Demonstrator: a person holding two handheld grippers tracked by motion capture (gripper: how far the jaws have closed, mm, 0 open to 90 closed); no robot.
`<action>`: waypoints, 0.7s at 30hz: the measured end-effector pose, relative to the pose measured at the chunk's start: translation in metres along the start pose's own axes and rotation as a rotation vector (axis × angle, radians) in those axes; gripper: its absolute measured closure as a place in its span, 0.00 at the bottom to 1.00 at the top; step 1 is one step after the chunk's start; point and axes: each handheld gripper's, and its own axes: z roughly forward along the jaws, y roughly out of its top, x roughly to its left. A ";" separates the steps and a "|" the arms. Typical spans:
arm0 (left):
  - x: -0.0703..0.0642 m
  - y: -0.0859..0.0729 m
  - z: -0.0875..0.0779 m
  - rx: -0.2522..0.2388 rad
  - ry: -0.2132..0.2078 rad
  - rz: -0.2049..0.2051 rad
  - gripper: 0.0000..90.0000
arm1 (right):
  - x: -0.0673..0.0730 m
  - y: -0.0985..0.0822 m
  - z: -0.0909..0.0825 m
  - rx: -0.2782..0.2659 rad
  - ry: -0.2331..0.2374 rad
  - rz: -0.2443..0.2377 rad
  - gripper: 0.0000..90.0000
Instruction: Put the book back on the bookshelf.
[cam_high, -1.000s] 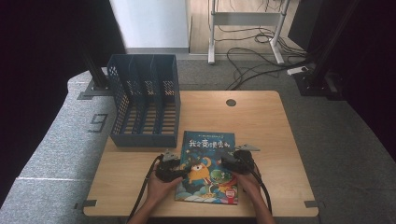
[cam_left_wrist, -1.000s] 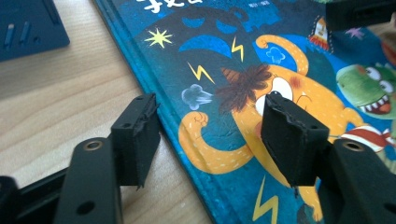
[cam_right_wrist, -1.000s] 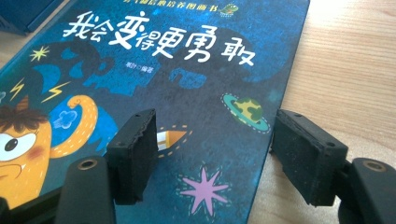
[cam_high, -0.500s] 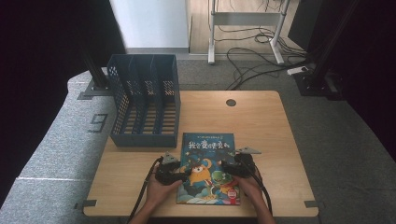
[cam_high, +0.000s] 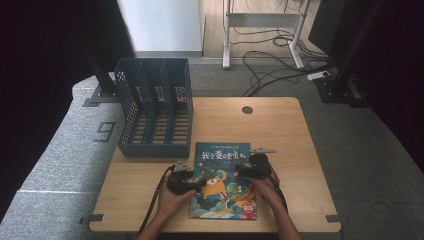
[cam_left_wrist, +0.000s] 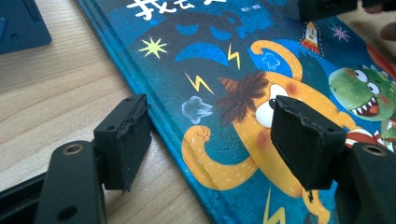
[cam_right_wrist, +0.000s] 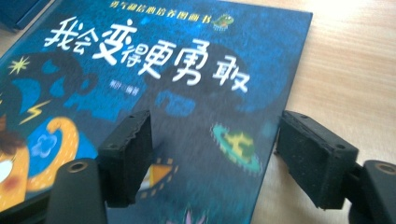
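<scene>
A lab: floor cables (cam_high: 270, 55), metal stand (cam_high: 262, 30), black curtains (cam_high: 50, 60), numbered floor.

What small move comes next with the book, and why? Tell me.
Probably close both grippers' jaws on the book edges. It lies flat on the table, the left gripper straddles its spine edge and the right gripper its outer edge, jaws open and just widened, gripping nothing.
</scene>
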 end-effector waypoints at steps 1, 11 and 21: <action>0.000 0.000 0.000 -0.003 0.002 -0.001 0.32 | -0.001 0.003 0.002 0.007 0.002 0.002 0.28; -0.002 0.000 0.002 -0.005 0.016 0.012 0.31 | -0.013 0.031 0.018 0.045 0.011 0.038 0.27; -0.003 0.000 0.003 -0.004 0.029 0.029 0.32 | -0.021 0.041 0.014 0.064 0.067 0.105 0.32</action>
